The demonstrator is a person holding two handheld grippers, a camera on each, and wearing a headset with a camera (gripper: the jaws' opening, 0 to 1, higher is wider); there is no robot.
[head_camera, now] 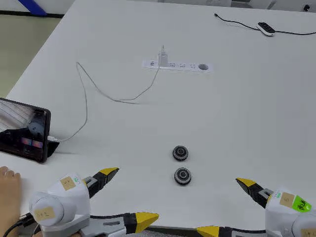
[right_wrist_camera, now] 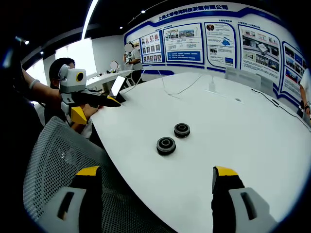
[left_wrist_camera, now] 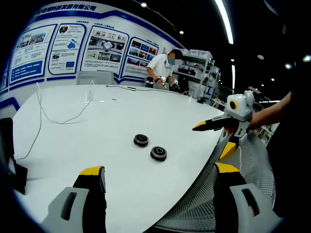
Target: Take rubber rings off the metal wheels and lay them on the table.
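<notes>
White table [head_camera: 237,113], metal wheels [head_camera: 180,153] between left hand-held gripper [head_camera: 136,194], right hand-held gripper [head_camera: 218,205]

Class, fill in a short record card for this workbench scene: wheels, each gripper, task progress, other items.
Wheels: far wheel and near wheel, lying apart on the white table
Left hand-held gripper: open, holding nothing
Right hand-held gripper: open, holding nothing
Progress: no loose ring on the table; neither gripper touches a wheel
Other items: power strip, white cable, propped phone
</notes>
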